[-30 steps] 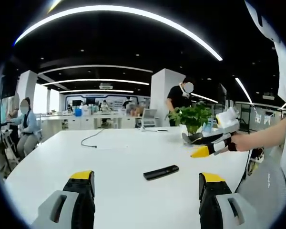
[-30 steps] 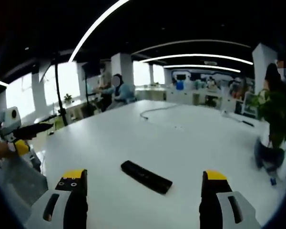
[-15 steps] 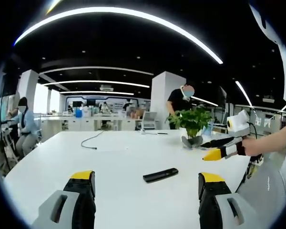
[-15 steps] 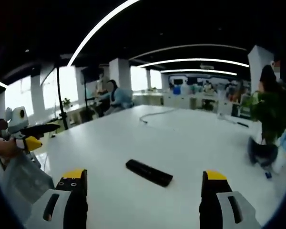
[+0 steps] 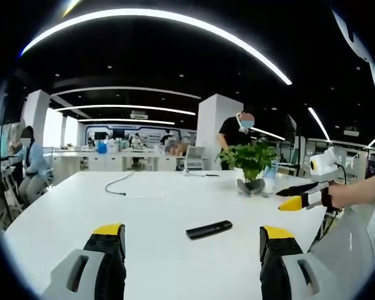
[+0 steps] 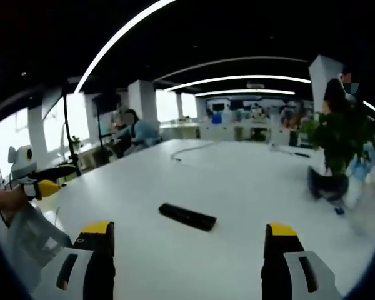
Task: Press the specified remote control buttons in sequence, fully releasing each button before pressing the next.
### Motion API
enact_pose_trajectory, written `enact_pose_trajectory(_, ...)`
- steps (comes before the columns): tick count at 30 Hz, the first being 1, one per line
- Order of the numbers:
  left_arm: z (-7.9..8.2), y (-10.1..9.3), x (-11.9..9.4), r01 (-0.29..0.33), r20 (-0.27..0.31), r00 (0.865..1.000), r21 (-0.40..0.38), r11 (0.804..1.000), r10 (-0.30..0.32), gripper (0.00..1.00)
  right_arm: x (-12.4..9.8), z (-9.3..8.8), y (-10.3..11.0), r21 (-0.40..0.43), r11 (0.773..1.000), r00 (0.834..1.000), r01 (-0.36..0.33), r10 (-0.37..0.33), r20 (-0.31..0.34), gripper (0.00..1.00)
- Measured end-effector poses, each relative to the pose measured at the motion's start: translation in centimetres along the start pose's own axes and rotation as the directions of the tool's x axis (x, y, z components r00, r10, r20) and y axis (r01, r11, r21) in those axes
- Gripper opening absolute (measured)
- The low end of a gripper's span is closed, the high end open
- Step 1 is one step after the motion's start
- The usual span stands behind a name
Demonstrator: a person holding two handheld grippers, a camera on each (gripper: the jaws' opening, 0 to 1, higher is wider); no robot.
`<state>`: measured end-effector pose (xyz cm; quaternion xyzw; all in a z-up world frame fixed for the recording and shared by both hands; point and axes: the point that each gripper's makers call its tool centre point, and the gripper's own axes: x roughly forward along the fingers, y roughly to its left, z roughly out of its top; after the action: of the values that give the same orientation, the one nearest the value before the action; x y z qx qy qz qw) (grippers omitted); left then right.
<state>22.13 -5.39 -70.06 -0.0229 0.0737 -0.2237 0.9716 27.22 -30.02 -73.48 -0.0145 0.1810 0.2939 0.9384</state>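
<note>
Looks like the pressing hasn't started, as far as I can judge. The black remote control is lying flat on the white table, out ahead of both tools and well apart from them, and nothing is touching it. So every button in the sequence is probably left to do.

The left gripper is hovering over the near edge of the table with its yellow-tipped jaws spread wide and nothing between them. Same for the right gripper, jaws wide apart and empty, with the remote sitting out in front of it.

Compared to a second ago: in the left gripper view, the right gripper is sitting further to the right now, clear of the potted plant. The right gripper view has swung, so the remote is lying a bit flatter across it. The remote itself hasn't budged on the table.
</note>
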Motion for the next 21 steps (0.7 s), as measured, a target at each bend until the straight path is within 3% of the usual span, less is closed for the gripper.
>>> enact_pose_trajectory(5, -0.1, 0.1, 0.1, -0.003, -0.005, 1.0, 0.002, 1.0, 0.003, 0.92, -0.9, 0.2, -0.1, 0.023, 0.999, 0.999, 0.031, -0.032, 0.035, 0.99)
enact_pose_trajectory(12, -0.2, 0.2, 0.2, -0.008, -0.008, 1.0, -0.003, 1.0, 0.008, 0.91, -1.4, -0.6, 0.3, -0.006, 0.999, 0.999, 0.04, -0.04, -0.002, 0.99)
enact_pose_trajectory(15, -0.2, 0.4, 0.2, -0.014, -0.009, 1.0, -0.003, 1.0, 0.014, 0.91, -1.7, -0.9, 0.5, -0.087, 0.995, 0.998, 0.048, -0.05, -0.028, 0.99)
enact_pose_trajectory(21, -0.3, 0.4, 0.2, -0.018, -0.01, 1.0, -0.002, 1.0, 0.018, 0.91, -2.7, -1.5, -0.1, -0.065, 0.996, 0.997, 0.061, -0.064, -0.034, 0.98)
